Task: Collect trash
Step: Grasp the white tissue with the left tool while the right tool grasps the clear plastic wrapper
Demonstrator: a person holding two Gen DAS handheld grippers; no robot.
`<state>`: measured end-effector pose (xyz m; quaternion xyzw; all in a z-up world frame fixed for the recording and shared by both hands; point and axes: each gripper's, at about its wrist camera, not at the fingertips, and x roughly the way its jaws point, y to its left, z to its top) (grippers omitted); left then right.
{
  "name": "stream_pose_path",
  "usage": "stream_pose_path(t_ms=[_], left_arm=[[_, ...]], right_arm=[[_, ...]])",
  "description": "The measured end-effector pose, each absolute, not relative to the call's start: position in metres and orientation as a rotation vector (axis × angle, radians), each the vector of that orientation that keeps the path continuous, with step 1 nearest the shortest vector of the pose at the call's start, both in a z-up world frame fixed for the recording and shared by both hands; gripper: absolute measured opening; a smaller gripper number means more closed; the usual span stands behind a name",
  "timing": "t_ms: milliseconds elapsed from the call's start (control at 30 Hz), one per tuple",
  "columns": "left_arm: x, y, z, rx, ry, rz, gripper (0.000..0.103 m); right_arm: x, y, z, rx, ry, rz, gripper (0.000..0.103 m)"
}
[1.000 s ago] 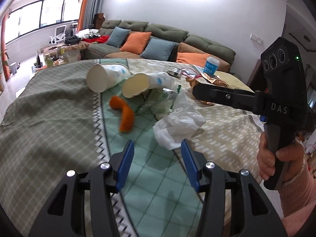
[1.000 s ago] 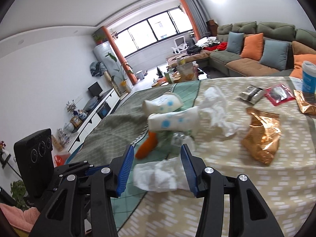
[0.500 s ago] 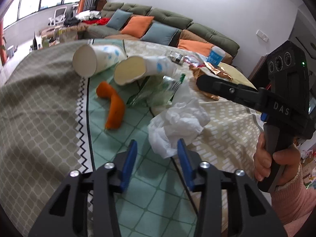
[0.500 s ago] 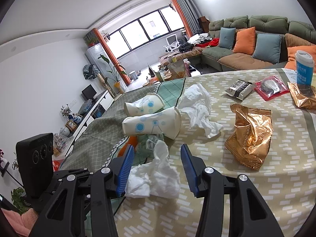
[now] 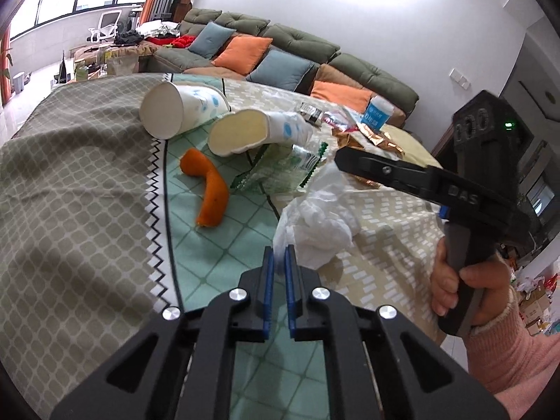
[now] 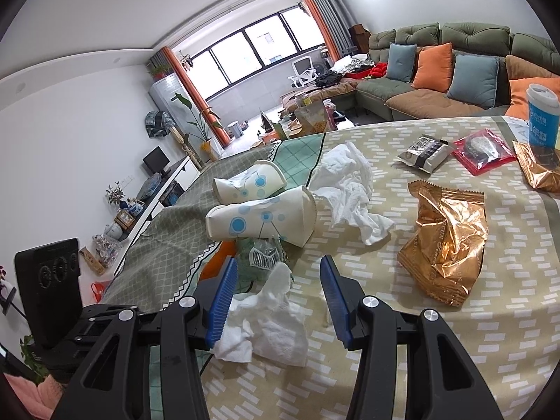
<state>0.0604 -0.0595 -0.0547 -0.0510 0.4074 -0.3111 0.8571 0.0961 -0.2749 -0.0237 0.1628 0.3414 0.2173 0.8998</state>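
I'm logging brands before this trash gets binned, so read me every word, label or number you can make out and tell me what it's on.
"DAS": raised letters on the side of the right gripper.
"0年": partial white print on the blue cup; the rest is too small to read.
Gold wrapper: cursive script, too creased to read.
Black-and-white packet, red packet, green wrapper: print too blurred to read.

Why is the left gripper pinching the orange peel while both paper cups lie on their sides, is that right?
Not quite. The left gripper is pinching the crumpled white tissue, not the orange peel, which lies untouched, as the left wrist view shows. The paper cups do lie on their sides.
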Motion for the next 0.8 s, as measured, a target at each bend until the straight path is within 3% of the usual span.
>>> stream_pose_path(t_ms=[433, 500, 567, 633, 800], left_arm=[[0.030, -0.009, -0.041, -0.158, 0.794, -0.631, 0.008], [0.030, -0.007, -0.044, -0.157, 0.804, -0.614, 0.021], [0.031, -0.006, -0.048, -0.165, 0.809, -0.620, 0.049], [0.034, -0.011, -0.050, -0.163, 0.814, -0.630, 0.054], [0.049, -0.031, -0.059, -0.162, 0.853, -0.669, 0.059]], right_arm=[[0.130, -0.257, -0.033, 0.306, 0.796, 0.492, 0.049], [0.132, -0.256, -0.034, 0.306, 0.802, 0.507, 0.039], [0.130, -0.255, -0.033, 0.301, 0.799, 0.516, 0.028], [0.127, -0.254, -0.031, 0.293, 0.793, 0.521, 0.013], [0.114, -0.250, -0.027, 0.274, 0.772, 0.535, 0.012]])
